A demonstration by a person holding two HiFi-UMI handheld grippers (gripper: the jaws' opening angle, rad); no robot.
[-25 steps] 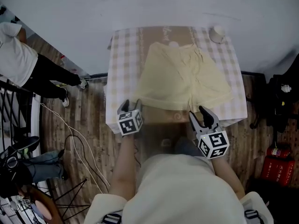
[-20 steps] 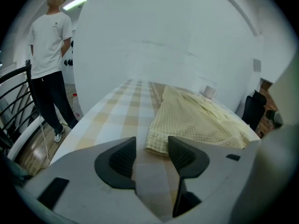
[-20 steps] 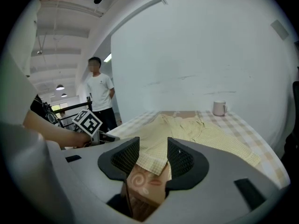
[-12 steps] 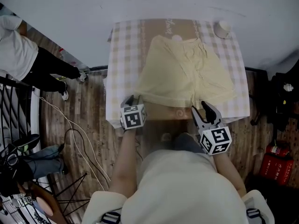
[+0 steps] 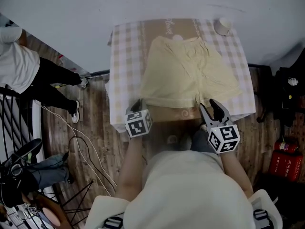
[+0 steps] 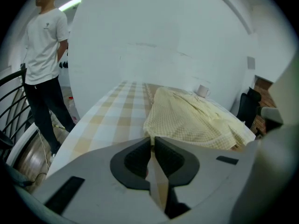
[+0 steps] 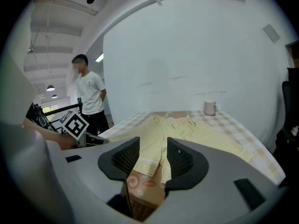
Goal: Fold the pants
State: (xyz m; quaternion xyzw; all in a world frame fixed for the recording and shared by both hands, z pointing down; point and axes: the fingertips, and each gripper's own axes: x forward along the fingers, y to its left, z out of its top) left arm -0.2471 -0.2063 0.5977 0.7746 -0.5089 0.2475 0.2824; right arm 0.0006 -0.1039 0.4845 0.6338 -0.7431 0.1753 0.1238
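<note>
Two claws sit at the near edge of the surface [image 5: 123, 56], which wears a beige-and-white checked cloth with a brown strip [image 5: 167, 30] running down its middle. Pale script marks the strip's far end, too small to read. A swirl mark [image 5: 182, 113] shows at its near end.

The pants [image 5: 188, 73], pale yellow and short-legged, lie flat across the middle of the surface, waistband toward the far edge and hems toward the near edge. The left claw [image 6: 152, 141] has just been closing and is clenched on the near-left hem corner, with only a thin sliver of fabric between its jaws. The right claw [image 7: 153, 146] is released, its jaws apart. The other leg's hem and the brown strip show between them, and neither jaw presses on them.

A white mug [image 5: 222, 26] stands at the far right corner; its contents cannot be seen. A person [image 5: 19, 66] in a white T-shirt stands on the wooden floor [image 5: 90, 128] off the left edge.
</note>
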